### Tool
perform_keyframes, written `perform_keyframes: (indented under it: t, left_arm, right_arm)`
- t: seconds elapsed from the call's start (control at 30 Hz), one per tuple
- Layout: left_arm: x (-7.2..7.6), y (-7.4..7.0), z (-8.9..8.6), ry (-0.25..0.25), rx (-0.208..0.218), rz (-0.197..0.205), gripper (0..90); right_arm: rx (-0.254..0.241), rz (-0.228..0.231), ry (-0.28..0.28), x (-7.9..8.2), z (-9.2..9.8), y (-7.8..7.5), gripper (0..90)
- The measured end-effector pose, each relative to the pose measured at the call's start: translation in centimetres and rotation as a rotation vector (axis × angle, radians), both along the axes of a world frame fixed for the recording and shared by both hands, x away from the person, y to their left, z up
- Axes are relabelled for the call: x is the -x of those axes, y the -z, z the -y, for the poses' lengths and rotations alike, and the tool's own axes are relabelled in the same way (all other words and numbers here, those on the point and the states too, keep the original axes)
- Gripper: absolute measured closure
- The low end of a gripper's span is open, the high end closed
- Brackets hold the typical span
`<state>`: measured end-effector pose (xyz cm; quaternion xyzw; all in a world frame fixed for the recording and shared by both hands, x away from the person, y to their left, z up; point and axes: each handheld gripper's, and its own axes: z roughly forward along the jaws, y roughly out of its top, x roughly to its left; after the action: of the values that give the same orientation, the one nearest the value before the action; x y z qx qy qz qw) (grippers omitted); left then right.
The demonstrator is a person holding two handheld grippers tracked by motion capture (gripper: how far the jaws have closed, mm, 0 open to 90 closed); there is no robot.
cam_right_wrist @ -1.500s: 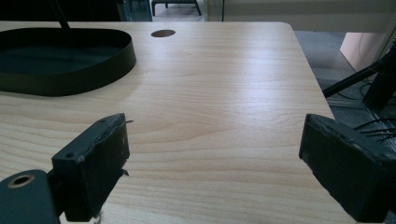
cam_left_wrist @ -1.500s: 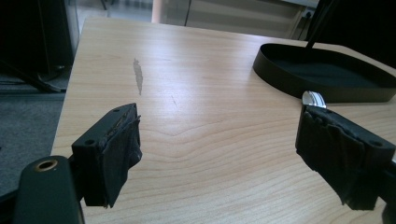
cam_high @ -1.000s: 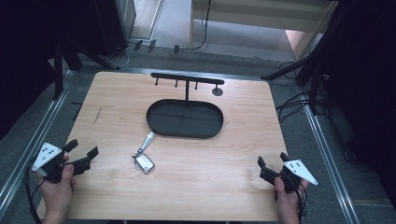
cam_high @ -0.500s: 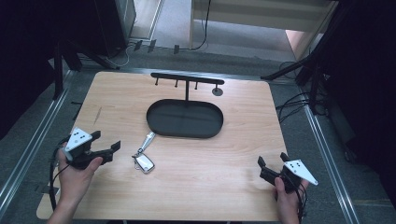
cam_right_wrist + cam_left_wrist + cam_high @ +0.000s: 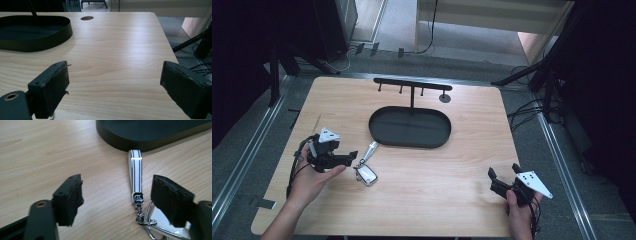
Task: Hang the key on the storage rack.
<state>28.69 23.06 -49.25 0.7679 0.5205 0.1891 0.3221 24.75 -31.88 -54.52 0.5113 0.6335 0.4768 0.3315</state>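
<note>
1. Left gripper [image 5: 343, 159] has moved right and up across the table since the earlier frames, now just left of the keychain [image 5: 365, 166]; right gripper [image 5: 502, 180] unchanged at lower right.
2. Left gripper [image 5: 116, 200]: jaws spread wide, nothing between them touched; the keychain strap [image 5: 136, 173] lies in the gap, nearer the right jaw.
3. Right gripper [image 5: 113, 87]: jaws spread, empty, over bare table [image 5: 117, 50].
4. Keychain: flat on the table, lower left of centre in the high view; white strap with dark stripes, metal ring [image 5: 145, 221] and silver fob; strap tip touches or nearly touches the tray [image 5: 140, 135].
5. Tray [image 5: 377, 127]: black oval, centre of frame, empty.
6. Rack [image 5: 412, 85]: black T-bar with hooks, behind the tray.
</note>
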Motion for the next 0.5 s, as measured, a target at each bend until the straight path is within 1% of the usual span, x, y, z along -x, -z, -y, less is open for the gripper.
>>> perform_keyframes:
  t: [0.03, 0.1, 0.2, 0.27, 0.3, 0.33, 0.4, 0.5]
  left_arm:
    - [-0.2, 0.1, 0.2, 0.008, -0.009, -0.009, 30.6]
    - [-0.6, 0.1, 0.7, 0.007, -0.023, -0.025, 33.2]
    - [-1.1, 0.3, 1.2, 0.026, -0.041, -0.046, 43.9]
    - [-1.4, 0.5, 1.5, 0.032, -0.042, -0.058, 50.0]
    - [-1.5, 0.5, 1.7, 0.037, -0.044, -0.066, 51.3]
    - [-1.6, 0.6, 1.8, 0.043, -0.036, -0.074, 51.3]
    - [-1.8, 0.8, 2.1, 0.066, -0.026, -0.113, 54.4]
    - [-2.1, 1.3, 2.8, 0.071, -0.055, -0.159, 53.9]
  right_arm:
    - [-0.001, -0.001, 0.0, 0.0, 0.0, 0.0, 8.3]
    - [-0.001, 0.0, 0.001, 0.0, 0.0, 0.0, 8.3]
    - [-0.001, 0.0, 0.001, 0.0, 0.0, 0.0, 8.3]
    - [-0.003, 0.0, 0.0, 0.0, 0.0, 0.0, 8.3]
    - [-0.003, 0.0, 0.0, 0.0, 0.0, 0.0, 8.3]
    - [-0.004, -0.001, 0.0, 0.0, 0.0, 0.0, 8.3]
    - [-0.004, -0.001, 0.0, 0.0, 0.0, 0.0, 8.3]
    - [-0.004, 0.0, -0.001, 0.0, 0.0, 0.0, 8.3]
